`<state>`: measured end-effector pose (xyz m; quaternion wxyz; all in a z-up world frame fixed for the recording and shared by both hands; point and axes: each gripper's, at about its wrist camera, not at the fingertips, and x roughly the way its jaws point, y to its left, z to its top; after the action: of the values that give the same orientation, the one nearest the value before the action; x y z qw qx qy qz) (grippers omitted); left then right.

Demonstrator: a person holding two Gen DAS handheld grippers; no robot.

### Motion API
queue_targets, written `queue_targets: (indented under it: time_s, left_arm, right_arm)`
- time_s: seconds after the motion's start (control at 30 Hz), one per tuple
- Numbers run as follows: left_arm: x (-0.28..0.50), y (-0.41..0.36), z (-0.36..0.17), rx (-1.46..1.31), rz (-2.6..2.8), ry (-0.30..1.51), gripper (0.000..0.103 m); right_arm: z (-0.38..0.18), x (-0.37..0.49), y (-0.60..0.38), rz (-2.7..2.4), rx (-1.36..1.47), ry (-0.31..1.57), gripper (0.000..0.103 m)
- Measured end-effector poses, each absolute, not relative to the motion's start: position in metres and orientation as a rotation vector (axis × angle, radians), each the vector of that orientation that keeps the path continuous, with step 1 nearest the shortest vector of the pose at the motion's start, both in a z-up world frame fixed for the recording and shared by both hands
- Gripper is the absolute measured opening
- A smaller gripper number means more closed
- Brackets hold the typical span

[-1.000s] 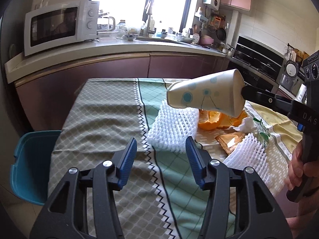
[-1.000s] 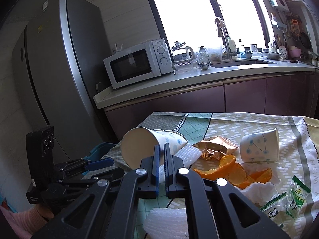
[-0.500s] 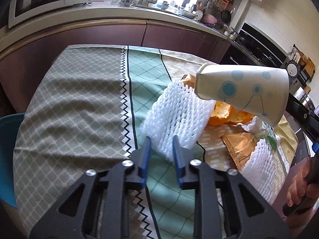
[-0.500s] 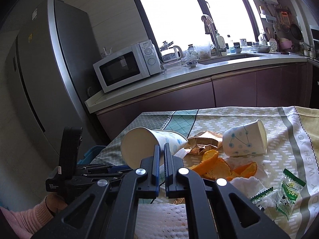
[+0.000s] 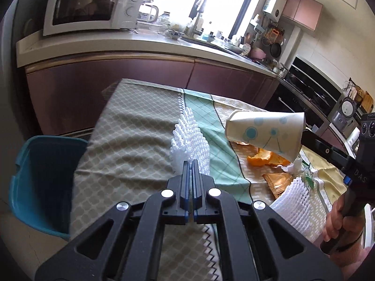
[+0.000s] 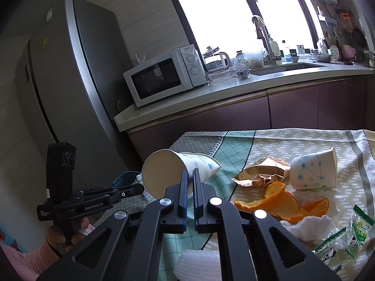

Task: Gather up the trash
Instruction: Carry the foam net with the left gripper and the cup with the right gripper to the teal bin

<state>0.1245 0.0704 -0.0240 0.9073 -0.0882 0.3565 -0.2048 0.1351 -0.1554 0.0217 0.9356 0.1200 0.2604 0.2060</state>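
Blown-out daylight through the window [image 6: 234, 11]; sharp frames, fisheye-bent, dark vignetted corners

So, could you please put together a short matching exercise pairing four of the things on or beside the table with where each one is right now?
Things:
1. foam net
2. paper cup
3. second paper cup
4. blue bin

Places:
A. lying on its side on the tablecloth, by the orange peel
B. on the floor beside the table
C. pinched in the left gripper
D. held up off the table in the right gripper

Pairs: 1-C, 2-D, 3-A, 4-B
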Motion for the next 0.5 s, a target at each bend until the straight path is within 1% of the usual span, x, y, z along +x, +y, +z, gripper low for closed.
queue_targets:
  time_s: [0.27,0.4,0.5]
  left_arm:
    - [0.095,0.180,0.001,-0.199,-0.190,0.660,0.002]
    - [0.093,0.225,-0.003,-0.229,-0.087,0.675,0.002]
    - [0.099,0.251,-0.016,-0.251,-0.029,0.702,0.002]
  right_arm:
    - [0.019,0.159,-0.078,0.593,0.213,0.581,0.003]
    - [0.013,0.178,-0.033,0.662,0.191,0.627,0.003]
    - [0.007,0.193,0.001,0.685,0.151,0.655,0.003]
